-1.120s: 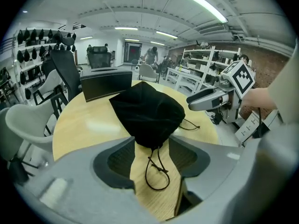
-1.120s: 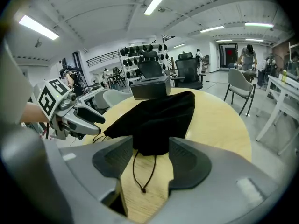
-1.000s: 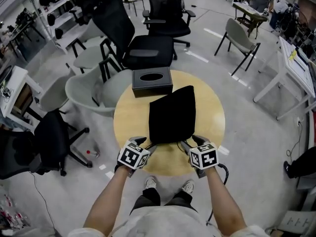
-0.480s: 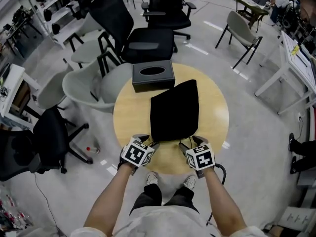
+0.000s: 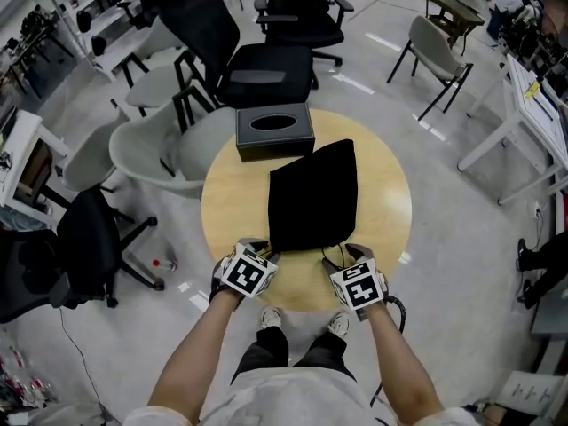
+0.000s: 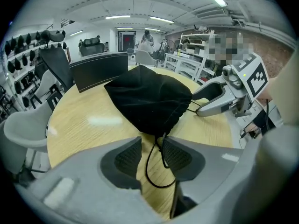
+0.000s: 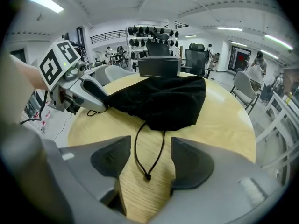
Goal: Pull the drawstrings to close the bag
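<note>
The black drawstring bag (image 5: 312,198) lay flat near the middle of the round wooden surface (image 5: 390,204), with its gathered mouth toward the person and its far edge close to a black tissue box (image 5: 274,132). From the mouth's left corner, the left cord loop (image 6: 150,169) trailed over the wood and lay between the jaws of the left gripper (image 6: 153,156). Those jaws had just been closing, yet a gap showed between the pads, and the cord ran close along one pad without being pinched. At the other corner, the knotted cord loop (image 7: 148,158) rested between the jaws of the right gripper (image 7: 147,163). These stood spread wide, had just eased slightly inward, and touched neither strand. Beyond the surface stood a black office chair (image 5: 266,82) and a grey chair (image 5: 146,153).
</note>
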Demonstrator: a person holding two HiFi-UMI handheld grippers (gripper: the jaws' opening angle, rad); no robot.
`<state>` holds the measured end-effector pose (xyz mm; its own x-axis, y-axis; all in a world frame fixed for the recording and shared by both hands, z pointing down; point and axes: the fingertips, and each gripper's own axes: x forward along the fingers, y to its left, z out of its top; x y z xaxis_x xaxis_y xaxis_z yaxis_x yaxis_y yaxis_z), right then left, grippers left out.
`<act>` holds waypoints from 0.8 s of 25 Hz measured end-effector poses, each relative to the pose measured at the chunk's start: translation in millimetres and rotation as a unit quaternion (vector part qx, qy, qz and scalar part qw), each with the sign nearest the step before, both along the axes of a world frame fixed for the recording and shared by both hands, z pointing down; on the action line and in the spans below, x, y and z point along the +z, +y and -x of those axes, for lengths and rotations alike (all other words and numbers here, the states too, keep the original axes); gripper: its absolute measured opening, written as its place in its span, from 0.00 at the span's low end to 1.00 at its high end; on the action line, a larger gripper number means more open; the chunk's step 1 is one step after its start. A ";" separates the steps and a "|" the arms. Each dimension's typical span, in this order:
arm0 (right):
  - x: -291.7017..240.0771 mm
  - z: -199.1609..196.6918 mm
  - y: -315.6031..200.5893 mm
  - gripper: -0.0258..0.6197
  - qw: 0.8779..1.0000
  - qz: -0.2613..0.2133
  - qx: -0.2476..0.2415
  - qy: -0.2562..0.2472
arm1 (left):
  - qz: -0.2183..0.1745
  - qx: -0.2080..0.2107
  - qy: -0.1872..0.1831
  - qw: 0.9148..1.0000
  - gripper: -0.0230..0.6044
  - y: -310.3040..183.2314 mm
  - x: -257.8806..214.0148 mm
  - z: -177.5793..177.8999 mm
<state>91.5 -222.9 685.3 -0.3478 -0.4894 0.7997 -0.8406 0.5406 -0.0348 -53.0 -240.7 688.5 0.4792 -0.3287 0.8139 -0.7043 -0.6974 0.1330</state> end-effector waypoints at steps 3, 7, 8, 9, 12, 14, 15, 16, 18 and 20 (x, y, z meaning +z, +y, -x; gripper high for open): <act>0.1 -0.6 3.8 0.43 1.000 0.007 -0.001 0.006 | -0.003 0.004 -0.008 1.000 0.27 -0.5 2.3 -0.1; 0.3 -3.5 10.8 0.38 1.000 0.018 -0.005 0.008 | 0.007 0.005 -0.011 1.000 0.26 0.5 2.4 0.3; 0.5 -4.3 12.2 0.37 1.000 0.022 -0.007 0.010 | 0.008 0.006 -0.013 1.000 0.25 0.4 2.0 0.4; 0.7 -5.3 13.2 0.35 1.000 0.026 -0.008 0.011 | 0.009 0.006 -0.016 1.000 0.25 0.1 1.8 0.7; 0.5 -8.0 14.1 0.30 0.999 0.038 -0.005 0.016 | 0.012 0.008 -0.022 1.000 0.23 -1.2 2.6 1.3; 1.3 -8.6 14.7 0.28 0.999 0.044 -0.002 0.019 | 0.012 0.009 -0.019 1.000 0.22 -1.9 3.7 1.1; 1.8 -8.9 14.9 0.27 0.999 0.046 -0.001 0.021 | 0.012 0.009 -0.018 1.000 0.21 -1.7 3.3 1.1; 2.1 -9.3 15.1 0.26 0.999 0.049 -0.001 0.022 | 0.014 0.008 -0.018 1.000 0.20 -1.2 2.6 1.5; 2.3 -10.3 15.5 0.24 0.998 0.055 0.001 0.024 | 0.016 0.006 -0.019 1.000 0.17 -1.0 1.1 2.6; 2.2 -11.2 15.5 0.22 0.998 0.060 0.004 0.023 | 0.018 0.007 -0.021 1.000 0.16 -0.9 1.1 3.0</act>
